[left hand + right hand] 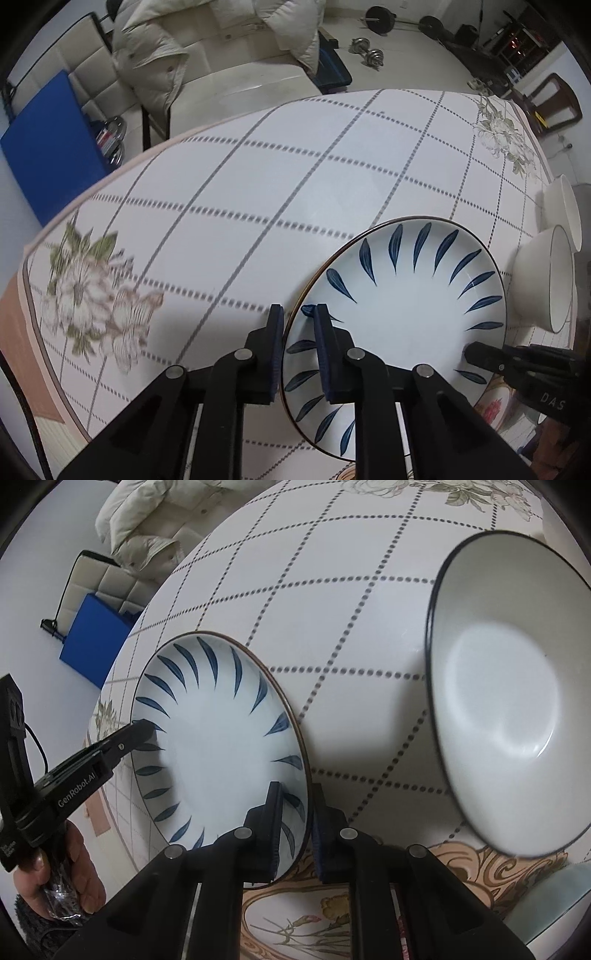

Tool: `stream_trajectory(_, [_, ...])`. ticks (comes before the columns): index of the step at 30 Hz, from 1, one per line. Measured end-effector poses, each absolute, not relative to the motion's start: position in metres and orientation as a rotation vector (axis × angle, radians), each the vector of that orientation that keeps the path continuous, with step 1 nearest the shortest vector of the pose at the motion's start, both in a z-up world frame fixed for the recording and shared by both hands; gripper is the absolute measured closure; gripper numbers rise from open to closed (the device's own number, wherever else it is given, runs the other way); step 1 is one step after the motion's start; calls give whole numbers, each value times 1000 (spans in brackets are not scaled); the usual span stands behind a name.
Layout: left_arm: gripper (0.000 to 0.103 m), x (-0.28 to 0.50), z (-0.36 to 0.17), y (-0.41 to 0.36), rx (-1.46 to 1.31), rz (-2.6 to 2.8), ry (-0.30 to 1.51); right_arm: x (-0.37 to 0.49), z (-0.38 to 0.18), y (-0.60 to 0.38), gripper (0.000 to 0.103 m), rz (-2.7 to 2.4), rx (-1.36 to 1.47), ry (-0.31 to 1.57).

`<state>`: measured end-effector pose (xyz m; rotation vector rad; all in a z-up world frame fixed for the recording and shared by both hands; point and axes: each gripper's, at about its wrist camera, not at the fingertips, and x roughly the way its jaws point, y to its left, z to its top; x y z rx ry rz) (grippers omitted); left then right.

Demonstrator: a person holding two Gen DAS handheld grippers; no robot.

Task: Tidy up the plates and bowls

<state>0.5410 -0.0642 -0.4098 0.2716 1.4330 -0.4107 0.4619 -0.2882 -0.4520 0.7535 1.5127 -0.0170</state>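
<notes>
A white plate with blue leaf strokes [402, 310] is held between both grippers above the checked tablecloth. My left gripper [298, 314] is shut on the plate's left rim. My right gripper [297, 794] is shut on the opposite rim of the same plate [218, 746]; it shows in the left wrist view [480, 354] at the plate's right edge. The left gripper shows in the right wrist view [142, 731] at the plate's far rim. A white bowl with a dark rim [517, 701] stands to the right of the plate.
Two white bowls [546, 280] [563, 206] stand side by side near the table's right edge. The tablecloth [258, 192] has flower prints at its corners. Beyond the table are a sofa with a jacket [155, 55], a blue board [51, 147] and dumbbells [367, 53].
</notes>
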Motion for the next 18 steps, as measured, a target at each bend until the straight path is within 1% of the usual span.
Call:
stream_trajectory(6, [89, 527, -396, -48, 228, -391, 1409, 457, -441, -281, 90, 10, 719, 1510])
stream_trajectory(12, [89, 514, -381, -38, 239, -376, 1390, 451, -430, -277, 91, 35, 711, 1519])
stream_trajectory(13, [103, 513, -380, -37, 209, -406, 1401, 449, -428, -277, 93, 49, 725, 1517])
stream_trajectory(14, [103, 510, -379, -38, 155, -452, 1438, 448, -426, -277, 97, 83, 762, 1514])
stream_trajectory(16, [103, 498, -370, -49, 203, -461, 1404, 449, -420, -270, 95, 84, 750, 1528])
stream_trajectory(18, [103, 488, -372, -61, 240, -474, 1407, 452, -421, -261, 96, 36, 649, 1543])
